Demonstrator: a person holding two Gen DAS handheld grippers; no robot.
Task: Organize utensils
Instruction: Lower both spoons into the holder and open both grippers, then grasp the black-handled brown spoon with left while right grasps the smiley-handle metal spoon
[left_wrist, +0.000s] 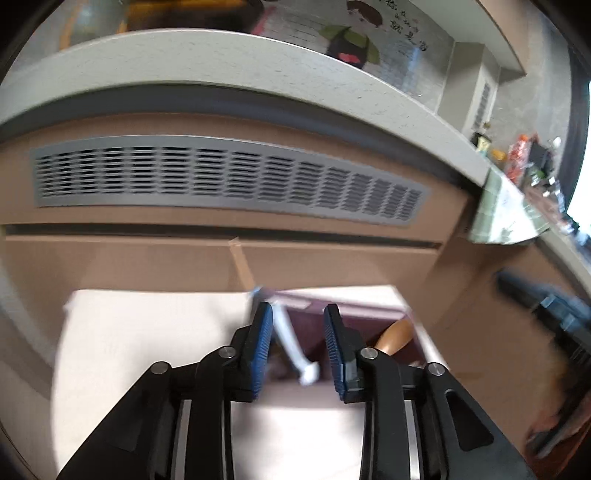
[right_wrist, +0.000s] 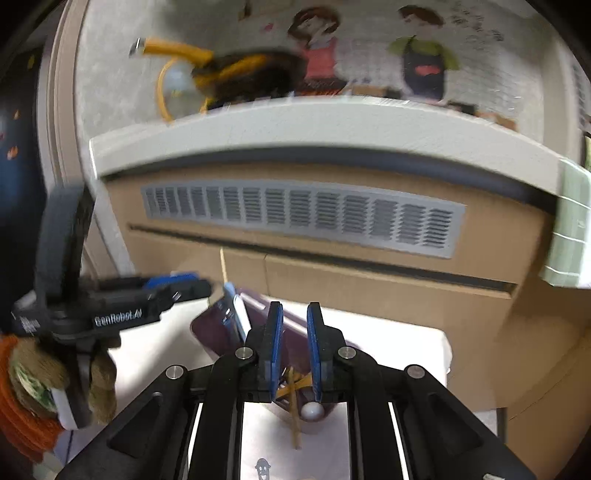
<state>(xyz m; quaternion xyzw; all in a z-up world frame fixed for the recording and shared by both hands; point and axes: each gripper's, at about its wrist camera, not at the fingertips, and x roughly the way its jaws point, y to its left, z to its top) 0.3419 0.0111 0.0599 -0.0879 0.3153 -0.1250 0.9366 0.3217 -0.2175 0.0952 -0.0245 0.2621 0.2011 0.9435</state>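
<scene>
White utensil (left_wrist: 291, 339) and wooden spoon (left_wrist: 395, 334) in maroon tray (left_wrist: 314, 321)

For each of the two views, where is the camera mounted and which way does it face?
Left wrist: sits on the left tool, facing a dark purple utensil tray on a white cloth; blue fingers show.
Right wrist: sits on the right tool, facing the same tray; the left tool shows.
Shared: tray, grey slotted vent.
</scene>
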